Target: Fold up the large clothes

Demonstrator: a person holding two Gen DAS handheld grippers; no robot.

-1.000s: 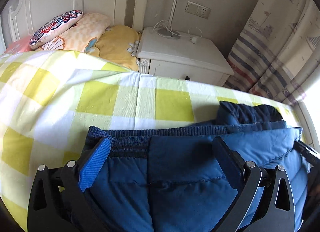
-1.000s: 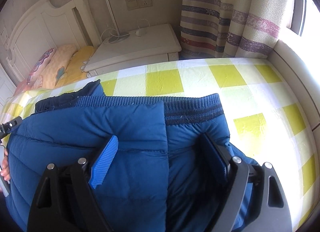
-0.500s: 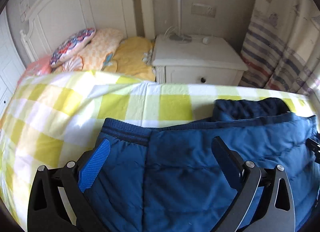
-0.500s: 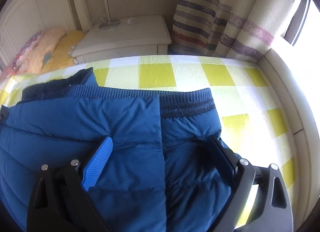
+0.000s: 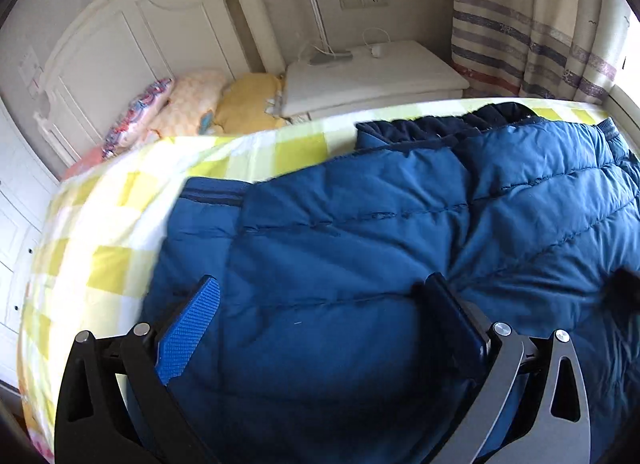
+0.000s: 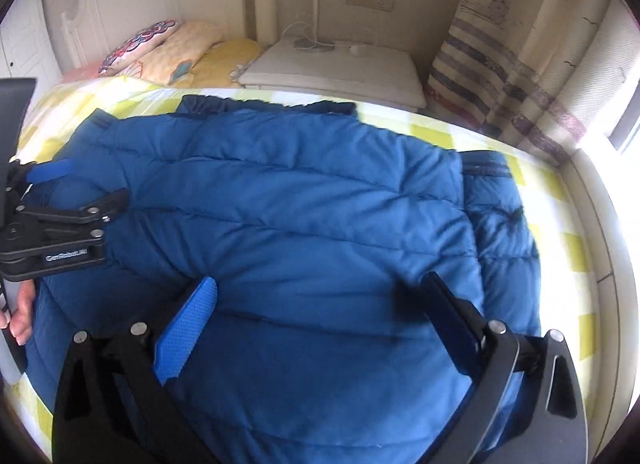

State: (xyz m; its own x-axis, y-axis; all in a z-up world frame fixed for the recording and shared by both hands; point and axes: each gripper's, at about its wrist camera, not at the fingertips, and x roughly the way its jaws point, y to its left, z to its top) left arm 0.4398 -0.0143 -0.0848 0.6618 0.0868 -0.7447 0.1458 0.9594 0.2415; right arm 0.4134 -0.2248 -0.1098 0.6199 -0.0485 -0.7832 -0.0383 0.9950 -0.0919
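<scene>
A blue quilted puffer jacket lies folded on the yellow-and-white checked bed sheet; it also fills the right wrist view. My left gripper is open above the jacket's near left part, holding nothing. My right gripper is open above the jacket's near right part, holding nothing. The left gripper also shows at the left edge of the right wrist view, over the jacket's left side. The dark ribbed collar lies at the far edge.
Pillows lie by the white headboard. A white nightstand with a lamp base and cable stands beyond the bed. Striped curtains hang at the right. A bright window ledge borders the bed's right side.
Both grippers have pulled back and risen; more of the folded jacket now shows in each view. The left gripper has come into the right wrist view. Both stay open.
</scene>
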